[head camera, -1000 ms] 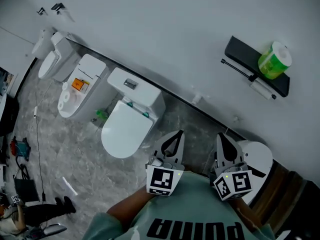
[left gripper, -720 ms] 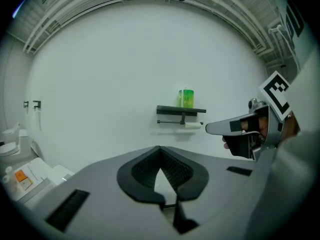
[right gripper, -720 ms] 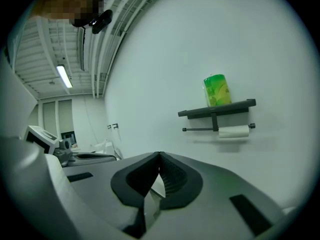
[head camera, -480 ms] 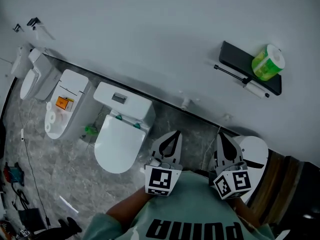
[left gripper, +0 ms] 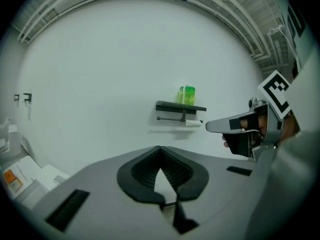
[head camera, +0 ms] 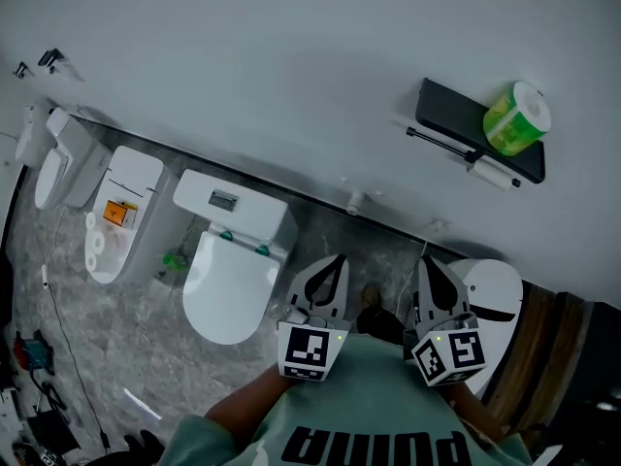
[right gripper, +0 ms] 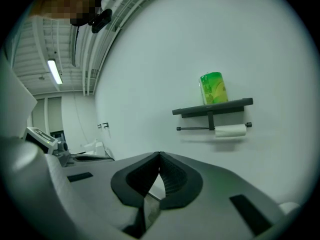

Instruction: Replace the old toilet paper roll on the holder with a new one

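Both hand-held grippers are shut with nothing between their jaws; the left gripper (head camera: 331, 270) and the right gripper (head camera: 428, 272) sit side by side close to the person's green shirt (head camera: 378, 406), tips pointing towards the white wall; each gripper view shows its two jaws meeting at the tip.

The holder is well apart from them, high on the wall; it is a black shelf (head camera: 456, 122) with a thin bar (head camera: 437, 142) under it; the old roll (head camera: 490, 175), white and nearly used up, hangs at the bar's right end; the new roll (head camera: 516, 119) in green wrapping stands upright on the shelf above it; in the right gripper view the shelf lies above and right of the closed tips, with bare wall between.

A white rounded fixture (head camera: 500, 299) stands just beside the right gripper, below the holder; to the left a row of white toilets runs along the wall, the nearest toilet (head camera: 228, 280) with its lid down, the next toilet (head camera: 121, 212) bearing an orange label; a small green bottle (head camera: 175, 257) stands on the grey marbled floor (head camera: 146, 357) between them; a wall valve (head camera: 355, 202) juts out low between the nearest toilet and the holder.
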The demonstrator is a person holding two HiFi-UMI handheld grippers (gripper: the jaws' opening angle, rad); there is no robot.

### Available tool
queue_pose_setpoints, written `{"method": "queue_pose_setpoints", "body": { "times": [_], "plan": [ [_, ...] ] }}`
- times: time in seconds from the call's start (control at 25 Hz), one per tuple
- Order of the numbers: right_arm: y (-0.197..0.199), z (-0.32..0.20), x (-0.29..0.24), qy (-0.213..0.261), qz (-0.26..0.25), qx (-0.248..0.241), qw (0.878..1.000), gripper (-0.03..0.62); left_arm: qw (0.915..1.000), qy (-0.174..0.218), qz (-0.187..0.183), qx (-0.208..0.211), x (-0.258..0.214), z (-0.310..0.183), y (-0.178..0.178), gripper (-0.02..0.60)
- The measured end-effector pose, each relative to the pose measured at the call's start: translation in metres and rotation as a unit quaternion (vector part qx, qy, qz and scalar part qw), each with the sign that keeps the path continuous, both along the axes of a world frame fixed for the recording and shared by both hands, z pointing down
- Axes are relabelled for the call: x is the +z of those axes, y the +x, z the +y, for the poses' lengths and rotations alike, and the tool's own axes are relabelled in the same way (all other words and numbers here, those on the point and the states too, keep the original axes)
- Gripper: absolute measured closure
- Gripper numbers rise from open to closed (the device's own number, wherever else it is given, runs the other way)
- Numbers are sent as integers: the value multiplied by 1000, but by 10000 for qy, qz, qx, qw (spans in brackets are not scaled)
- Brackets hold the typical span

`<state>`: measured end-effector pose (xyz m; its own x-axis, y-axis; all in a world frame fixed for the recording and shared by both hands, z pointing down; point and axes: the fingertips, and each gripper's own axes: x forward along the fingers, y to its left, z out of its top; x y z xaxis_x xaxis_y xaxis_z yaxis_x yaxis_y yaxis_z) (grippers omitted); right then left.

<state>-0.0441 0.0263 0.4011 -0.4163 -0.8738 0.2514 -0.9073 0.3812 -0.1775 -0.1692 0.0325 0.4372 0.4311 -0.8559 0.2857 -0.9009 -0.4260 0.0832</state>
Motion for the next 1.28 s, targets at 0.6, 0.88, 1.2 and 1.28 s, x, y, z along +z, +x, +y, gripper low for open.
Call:
{"method": "queue_pose_setpoints", "body": {
  "times": [0.6, 0.88, 1.2, 1.28],
  "plan": [
    [63, -72, 13, -152, -421, -333, 9984, 586, 9985, 47, -515, -175, -10, -62, 65, 577],
    [110, -93, 11, -57, -601, -356, 9975, 586, 9978, 92, -598, -259, -9, -82, 107, 577],
    [152, -99, 19, -178, -910, -369, 9950, 586, 9969, 158, -678, -370, -13, -81, 142, 577],
    [157, -99, 19, -237, -1062, -376, 9934, 586, 9970, 158, -660, -381, -14, -82, 148, 577]
  ]
}}
